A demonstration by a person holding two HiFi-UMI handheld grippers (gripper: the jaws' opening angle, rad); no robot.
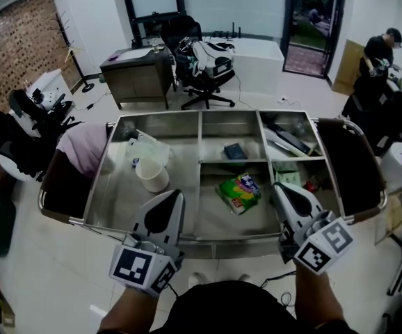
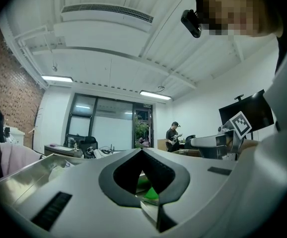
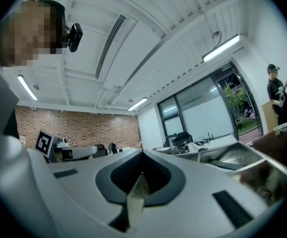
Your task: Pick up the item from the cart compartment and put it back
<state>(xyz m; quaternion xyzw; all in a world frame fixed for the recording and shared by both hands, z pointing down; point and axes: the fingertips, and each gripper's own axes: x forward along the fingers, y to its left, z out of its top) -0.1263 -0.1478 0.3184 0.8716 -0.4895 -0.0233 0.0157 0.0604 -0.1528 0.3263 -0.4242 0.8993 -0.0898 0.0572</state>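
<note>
The left gripper [image 1: 174, 195] and the right gripper [image 1: 278, 186] sit side by side at the near rim of the steel cart [image 1: 208, 239], pointing level across it. Each has its jaws together with nothing between them.

The left gripper's tip reaches just past the near rim, over bare steel at the right-hand side of the big left bin. The upright divider [image 1: 199, 186] is just to its right. The right gripper's tip sits close to the other divider [image 1: 268, 176], at the edge of the near right bin. Small things lie in that bin, one of them red [image 1: 311, 184], but they are too small to tell apart.

The green packet [image 1: 238, 192] lies flat in the near middle bin. It is between the two tips and a little ahead of them, apart from both. It is closer to the right gripper's divider. There is bare floor on its left and on its near side.

Ahead and left of the left gripper a white cup [image 1: 151, 175] stands upright, with a crumpled clear bag [image 1: 144, 148] beyond it. Straight ahead in the far middle bin is a small blue box [image 1: 234, 151]. Ahead of the right gripper, dark long tools [image 1: 288, 136] fill the far right bin.

Past the cart's far rim there is open floor. Beyond that stand an office chair [image 1: 202, 72] and a desk [image 1: 137, 74]. A person [image 1: 378, 53] stands far off to the right.
</note>
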